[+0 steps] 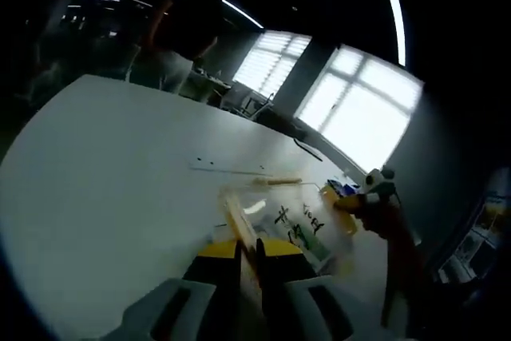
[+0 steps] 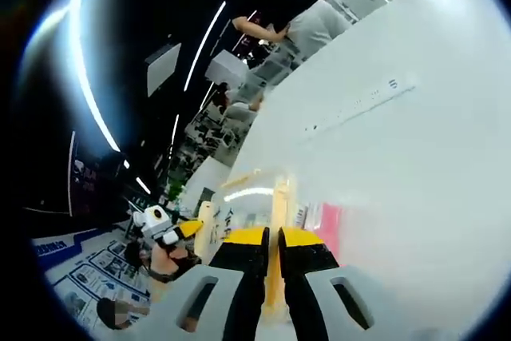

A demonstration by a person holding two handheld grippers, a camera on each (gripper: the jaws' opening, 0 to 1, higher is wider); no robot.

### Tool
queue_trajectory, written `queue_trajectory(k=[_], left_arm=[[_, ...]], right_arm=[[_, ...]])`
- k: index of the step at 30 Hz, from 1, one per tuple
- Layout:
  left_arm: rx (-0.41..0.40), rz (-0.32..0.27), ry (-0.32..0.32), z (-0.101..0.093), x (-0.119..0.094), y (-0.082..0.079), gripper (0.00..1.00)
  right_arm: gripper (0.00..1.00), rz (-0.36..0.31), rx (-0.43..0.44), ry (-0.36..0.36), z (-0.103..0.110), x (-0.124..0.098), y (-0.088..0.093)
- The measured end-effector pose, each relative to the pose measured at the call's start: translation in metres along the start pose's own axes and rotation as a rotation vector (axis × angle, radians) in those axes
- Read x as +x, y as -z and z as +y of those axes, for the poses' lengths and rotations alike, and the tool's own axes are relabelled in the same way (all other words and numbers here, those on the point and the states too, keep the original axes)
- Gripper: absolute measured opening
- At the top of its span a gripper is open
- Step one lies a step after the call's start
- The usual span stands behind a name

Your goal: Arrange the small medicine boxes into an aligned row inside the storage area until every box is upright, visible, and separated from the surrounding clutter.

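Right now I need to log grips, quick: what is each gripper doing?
Left gripper: shut on the clear bin's wall.
Right gripper: shut on the bin's wall too.

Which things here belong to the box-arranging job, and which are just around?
Job:
- clear storage bin
- medicine boxes inside it
- left hand-held gripper, jaws closed on the bin's wall
- right hand-held gripper, likewise

Around:
- white table
- windows
- person standing

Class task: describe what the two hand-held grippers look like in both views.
Each hand-held gripper has pale grey slotted finger bases, yellow bands and narrow black jaws: the left hand-held gripper and the right hand-held gripper. Seen from outside, the left one has a white and yellow head.
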State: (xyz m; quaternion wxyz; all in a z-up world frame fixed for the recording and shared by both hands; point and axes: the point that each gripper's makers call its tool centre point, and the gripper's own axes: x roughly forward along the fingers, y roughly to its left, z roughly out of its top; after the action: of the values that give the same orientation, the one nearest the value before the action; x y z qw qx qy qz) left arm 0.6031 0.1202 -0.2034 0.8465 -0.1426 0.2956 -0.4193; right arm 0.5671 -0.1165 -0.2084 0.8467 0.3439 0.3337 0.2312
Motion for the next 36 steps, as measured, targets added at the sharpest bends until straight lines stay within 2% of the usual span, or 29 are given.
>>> queue_trajectory(k=[7,10,17,21,26,29,31,34,36], left_arm=[[-0.01,0.004,-0.025,0.006,0.005,0.005,0.06],[0.0,0.018,-0.032,0.008,0.008,0.012,0.06],[-0.041,0.002,0.009,0.007,0.004,0.018,0.06],[-0.037,0.012,0.027,0.005,0.002,0.019,0.07],[-0.048,0.006,0.04,0.001,-0.002,0.019,0.07],[-0.051,0.0,0.043,-0.008,-0.007,0.015,0.07],[-0.013,0.009,0.029,-0.009,-0.008,0.015,0.07],[-0.015,0.03,0.012,-0.005,-0.004,0.021,0.07],[-0.02,0.034,0.005,-0.002,-0.001,0.025,0.07]], right_arm=[[0.05,-0.004,-0.046,0.032,-0.011,0.001,0.0],[0.05,0.008,-0.075,0.067,-0.016,0.001,0.006],[0.05,0.008,-0.061,0.059,-0.02,-0.005,0.012],[0.05,0.013,-0.049,0.047,-0.018,-0.006,0.014],[0.05,0.005,-0.101,0.067,-0.011,-0.008,0.013],[0.05,-0.009,-0.081,0.037,-0.002,-0.014,0.01],[0.05,0.019,-0.094,0.062,-0.005,-0.011,0.013],[0.05,0.03,-0.079,0.073,-0.008,-0.007,0.018],[0.06,0.029,-0.13,0.106,-0.012,-0.007,0.02]])
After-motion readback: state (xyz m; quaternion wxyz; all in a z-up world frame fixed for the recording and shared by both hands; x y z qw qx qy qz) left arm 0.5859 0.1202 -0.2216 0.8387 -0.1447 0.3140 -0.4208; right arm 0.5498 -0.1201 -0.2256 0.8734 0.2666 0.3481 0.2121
